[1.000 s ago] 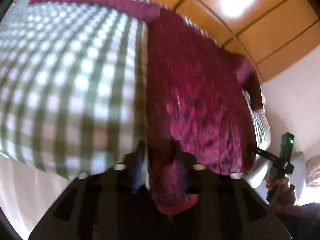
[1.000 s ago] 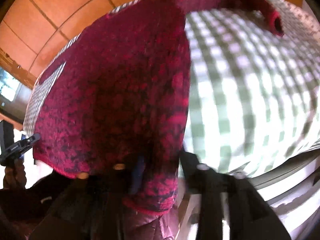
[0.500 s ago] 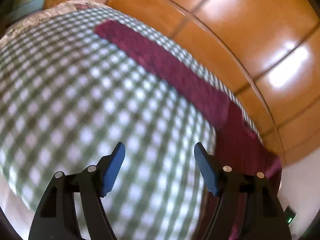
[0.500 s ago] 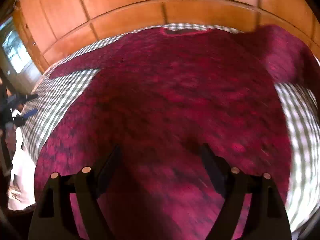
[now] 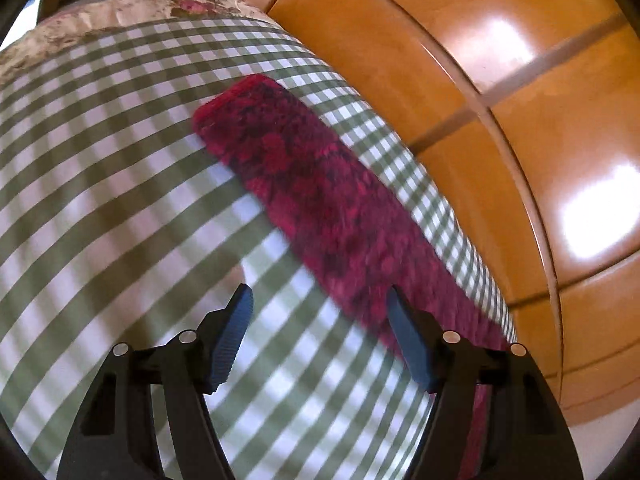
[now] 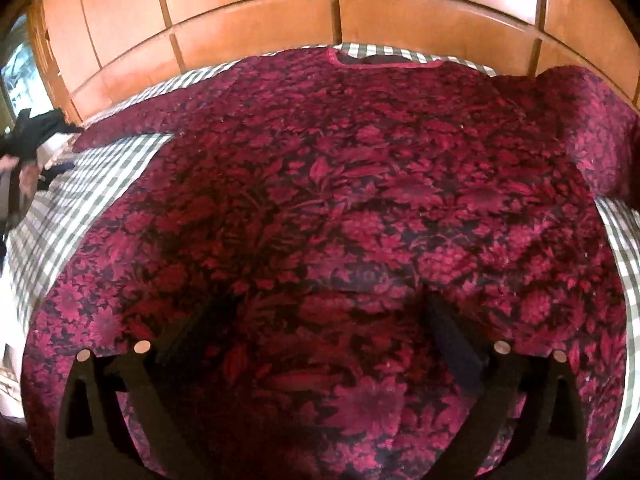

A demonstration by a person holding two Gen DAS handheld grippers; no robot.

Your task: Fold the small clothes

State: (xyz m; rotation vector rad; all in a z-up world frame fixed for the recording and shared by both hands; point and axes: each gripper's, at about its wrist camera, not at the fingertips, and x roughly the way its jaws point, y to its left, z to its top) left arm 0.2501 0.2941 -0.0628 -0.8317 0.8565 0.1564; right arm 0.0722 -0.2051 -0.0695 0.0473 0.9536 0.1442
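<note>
A dark red floral top (image 6: 352, 184) lies spread flat on a green-and-white checked cloth (image 6: 92, 184), neckline (image 6: 384, 60) at the far side. Its right sleeve (image 6: 592, 120) is bent at the far right. My right gripper (image 6: 328, 320) is open and empty, hovering over the lower middle of the top. In the left wrist view the top's left sleeve (image 5: 320, 196) lies stretched out along the far edge of the checked cloth (image 5: 120, 200). My left gripper (image 5: 320, 320) is open and empty, just above the cloth, with its right finger (image 5: 408, 340) next to the sleeve.
A glossy orange wooden panel wall (image 5: 500, 100) runs right behind the surface; it also shows in the right wrist view (image 6: 280, 16). A floral-print cushion or cover (image 5: 140, 12) lies at the far left end. The left hand and gripper (image 6: 28, 140) show at the left edge.
Both grippers let go of the top's lower hem and opened. The top now lies flat. My left gripper swung left to the outstretched sleeve; my right gripper pulled back over the body.
</note>
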